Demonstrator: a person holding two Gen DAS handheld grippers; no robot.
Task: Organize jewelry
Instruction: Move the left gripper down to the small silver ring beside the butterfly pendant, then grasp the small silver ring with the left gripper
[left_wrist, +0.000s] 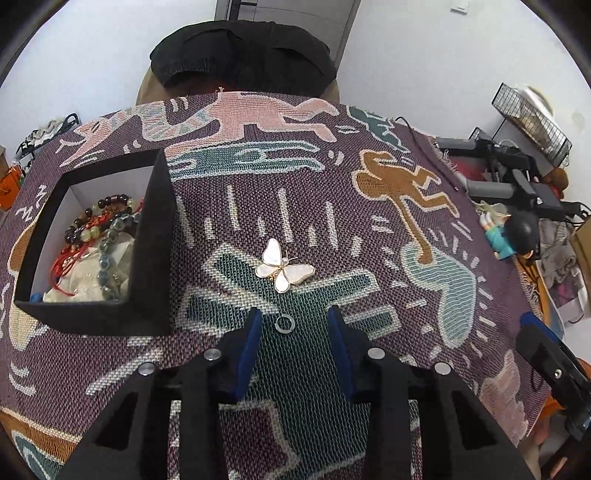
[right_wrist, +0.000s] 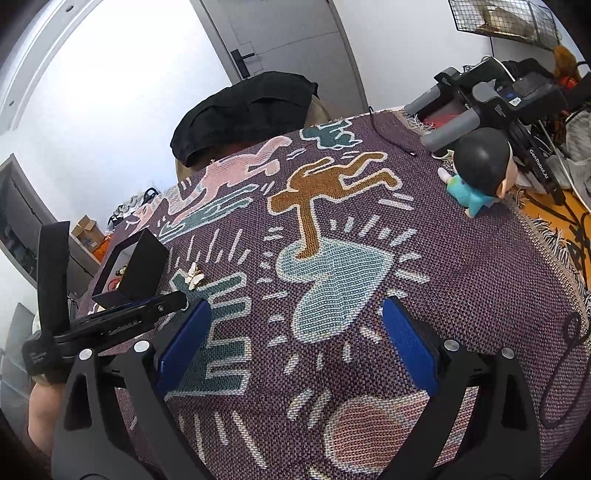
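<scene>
A white mother-of-pearl butterfly brooch (left_wrist: 283, 268) lies on the patterned woven cloth (left_wrist: 369, 206), just beyond my left gripper (left_wrist: 294, 315). A small pale ring (left_wrist: 284, 324) lies flat on the cloth between the left gripper's blue pads (left_wrist: 251, 343), which stand apart and do not touch it. A black-walled jewelry box (left_wrist: 151, 236) at the left holds beaded bracelets (left_wrist: 103, 218) and red cord. My right gripper (right_wrist: 295, 306) hovers wide open over the cloth with nothing between its fingers. From the right wrist view, the brooch (right_wrist: 194, 277) and the box (right_wrist: 142, 266) sit at the left, beside the left gripper (right_wrist: 181, 300).
A toy figure (right_wrist: 476, 173) with a black head and teal clothes stands at the cloth's right edge. Black handheld devices (right_wrist: 491, 99) and cables are piled behind it. A black garment (left_wrist: 243, 51) lies over a chair beyond the far edge. The cloth's fringe (right_wrist: 554, 236) marks the right side.
</scene>
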